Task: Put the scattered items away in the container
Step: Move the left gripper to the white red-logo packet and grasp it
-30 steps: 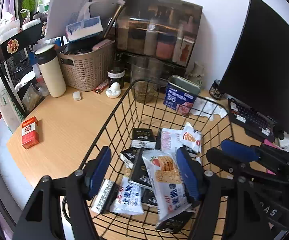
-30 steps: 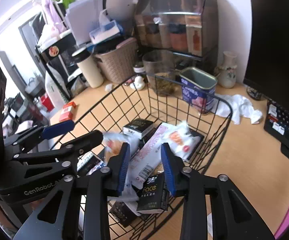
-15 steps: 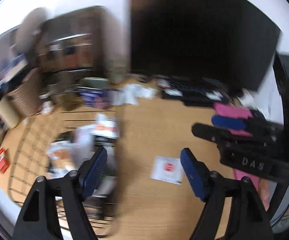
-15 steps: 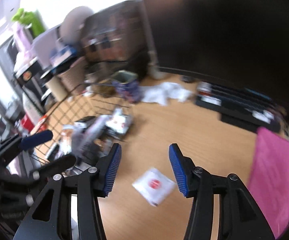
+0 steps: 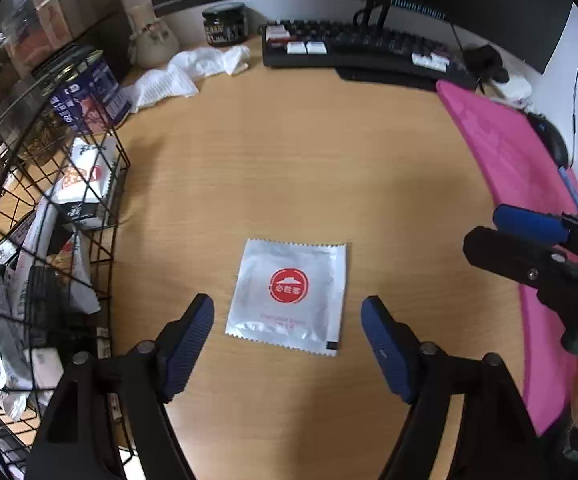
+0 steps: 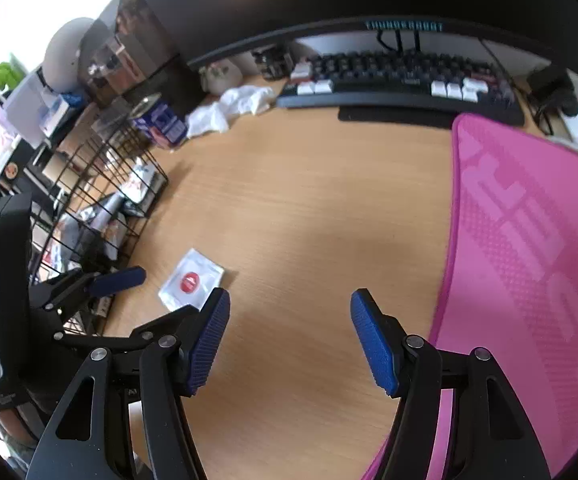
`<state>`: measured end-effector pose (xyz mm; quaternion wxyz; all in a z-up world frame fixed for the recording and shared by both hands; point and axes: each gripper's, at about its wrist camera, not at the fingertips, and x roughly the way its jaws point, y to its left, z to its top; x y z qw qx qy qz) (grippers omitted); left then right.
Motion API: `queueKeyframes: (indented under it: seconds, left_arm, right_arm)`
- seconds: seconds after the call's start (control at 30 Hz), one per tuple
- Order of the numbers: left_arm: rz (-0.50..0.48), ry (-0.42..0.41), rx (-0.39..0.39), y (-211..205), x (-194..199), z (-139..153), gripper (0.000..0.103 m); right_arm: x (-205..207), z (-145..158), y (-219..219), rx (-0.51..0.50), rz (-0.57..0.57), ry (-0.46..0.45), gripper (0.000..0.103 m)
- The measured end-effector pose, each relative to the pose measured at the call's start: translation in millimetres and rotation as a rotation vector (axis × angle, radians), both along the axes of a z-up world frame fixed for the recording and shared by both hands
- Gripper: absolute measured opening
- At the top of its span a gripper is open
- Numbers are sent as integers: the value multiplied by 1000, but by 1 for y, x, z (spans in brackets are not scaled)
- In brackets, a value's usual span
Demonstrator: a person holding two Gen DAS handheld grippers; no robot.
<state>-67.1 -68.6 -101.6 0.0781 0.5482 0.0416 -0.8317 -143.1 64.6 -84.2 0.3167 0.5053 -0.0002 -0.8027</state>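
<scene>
A white foil sachet (image 5: 287, 296) with a round red logo lies flat on the wooden desk. My left gripper (image 5: 287, 303) hovers over it, open, with a blue finger on either side and neither pad touching it. The black wire basket (image 5: 117, 184) stands at the left, holding several snack packets. My right gripper (image 6: 290, 298) is over bare desk to the right of the sachet (image 6: 191, 282); its jaws are opening and nothing is between them. In the left wrist view the right gripper (image 5: 482, 226) reaches in from the right edge.
A pink mat (image 5: 521, 184) covers the desk's right side, with a mouse (image 5: 553, 144) beyond it. A dark keyboard (image 5: 361, 48) runs along the back under a monitor. Crumpled tissue (image 5: 193, 68), a blue tin (image 5: 85, 96) and a small jar (image 5: 225, 24) sit back left.
Both grippers have swung right from above the basket and dropped toward the desk. The sachet now lies between the left fingers. The right jaws stand wider apart.
</scene>
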Motion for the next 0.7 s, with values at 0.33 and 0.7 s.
queueKeyframes:
  seconds: [0.33, 0.7]
  left_arm:
    - [0, -11, 23, -11, -11, -15, 80]
    - [-65, 7, -12, 1, -13, -8, 43]
  right_arm:
    - [-8, -21, -3, 6, 3, -22, 64]
    - [-11, -31, -6, 10, 6, -39, 64]
